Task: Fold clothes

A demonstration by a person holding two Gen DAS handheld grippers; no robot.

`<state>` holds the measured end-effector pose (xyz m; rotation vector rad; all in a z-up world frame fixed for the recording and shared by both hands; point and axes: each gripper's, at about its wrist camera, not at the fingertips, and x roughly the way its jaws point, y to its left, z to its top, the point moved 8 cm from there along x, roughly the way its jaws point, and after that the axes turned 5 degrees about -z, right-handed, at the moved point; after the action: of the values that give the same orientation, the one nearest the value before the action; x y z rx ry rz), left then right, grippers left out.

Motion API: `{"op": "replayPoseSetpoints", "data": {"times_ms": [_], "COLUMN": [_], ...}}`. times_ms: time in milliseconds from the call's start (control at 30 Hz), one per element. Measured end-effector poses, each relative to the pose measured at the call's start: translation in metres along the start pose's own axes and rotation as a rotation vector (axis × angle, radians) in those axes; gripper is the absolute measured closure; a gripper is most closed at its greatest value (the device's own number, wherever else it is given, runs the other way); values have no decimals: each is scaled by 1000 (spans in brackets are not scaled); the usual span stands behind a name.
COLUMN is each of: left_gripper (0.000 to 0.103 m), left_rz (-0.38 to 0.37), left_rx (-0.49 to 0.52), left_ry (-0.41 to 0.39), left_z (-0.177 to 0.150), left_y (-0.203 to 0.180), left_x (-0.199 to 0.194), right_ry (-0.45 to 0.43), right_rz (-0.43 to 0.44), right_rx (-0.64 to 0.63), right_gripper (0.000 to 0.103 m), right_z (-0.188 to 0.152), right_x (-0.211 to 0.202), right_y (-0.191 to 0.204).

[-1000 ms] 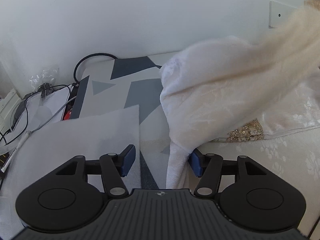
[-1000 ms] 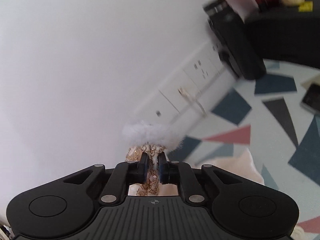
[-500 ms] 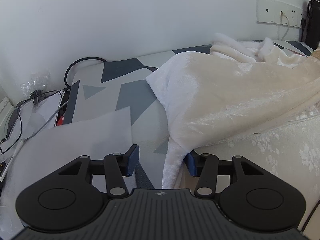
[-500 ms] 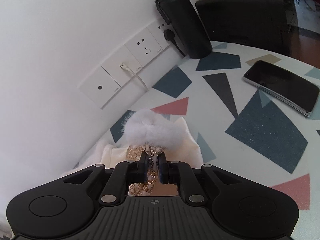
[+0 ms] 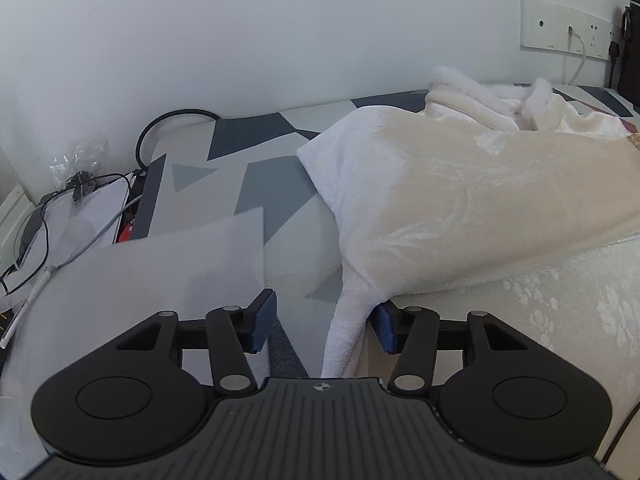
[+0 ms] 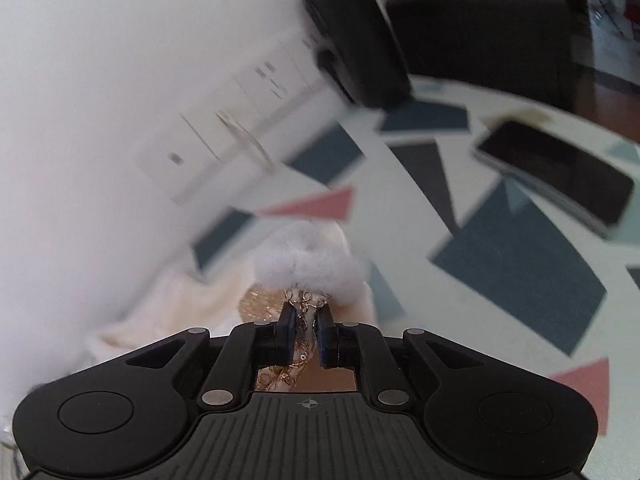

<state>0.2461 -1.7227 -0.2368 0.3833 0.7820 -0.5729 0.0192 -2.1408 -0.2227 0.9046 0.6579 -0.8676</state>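
Right wrist view blurs wall sockets (image 6: 224, 152) behind clamped garment (image 6: 306, 268).

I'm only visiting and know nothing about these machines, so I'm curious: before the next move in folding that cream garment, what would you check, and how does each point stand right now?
1. Right tongs gripping the fluffy, gold-trimmed edge of the cream garment: ok, pads shut on it.
2. Left tongs gripping the cloth: not ok; jaws are opening, and a white strip only hangs against one pad.
3. Sleeve laid across the garment's body: ok.
4. Phone clear of the cloth: ok, apart.
5. Black bottle clear: cannot tell, blurred.
6. Loose cables away from the garment: ok.
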Motion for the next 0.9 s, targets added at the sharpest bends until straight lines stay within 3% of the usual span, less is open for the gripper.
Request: {"op": "replayPoseSetpoints", "data": {"times_ms": [133,200,300,367,400,500,600,667,800,900], "left_gripper": [46,44,44,44,44,44,44,44,40,33], "left_rz": [-3,3,-17,-55,-67,-106,-157,-173,-185,-162], "left_rx": [5,8,-8,-4,-1,-5,-66,-89,-24,-10], "left_ry": [8,11,59,75,65,41,68,88,109,130], "left_z": [0,0,1,-1,-3,-14,-33,-46,-66,-85], "left_y": [1,1,-1,-5,-7,-10,-9,-8,-14,-15], "left_x": [0,1,-3,-16,-25,-50,-63,-69,-83,-94], "right_ry": [-35,-38,-59,-94,-118,-170,-179,-188,-197,-153], "right_rz": [13,-23,-82,-85,-87,-129,-183,-201,-229,-243], "right_rx": [-5,-35,-48,-39,-37,-48,-51,-46,-37,-71], "right_gripper": [92,85,64,40,36,34,34,25,13,10], "right_z": [-4,-1,2,3,3,-4,-23,-40,-75,-105], "right_x": [-15,-13,-15,-25,-32,-51,-66,-81,-111,-118], "right_y": [2,7,3,-4,-8,-24,-46,-63,-95,-114]}}
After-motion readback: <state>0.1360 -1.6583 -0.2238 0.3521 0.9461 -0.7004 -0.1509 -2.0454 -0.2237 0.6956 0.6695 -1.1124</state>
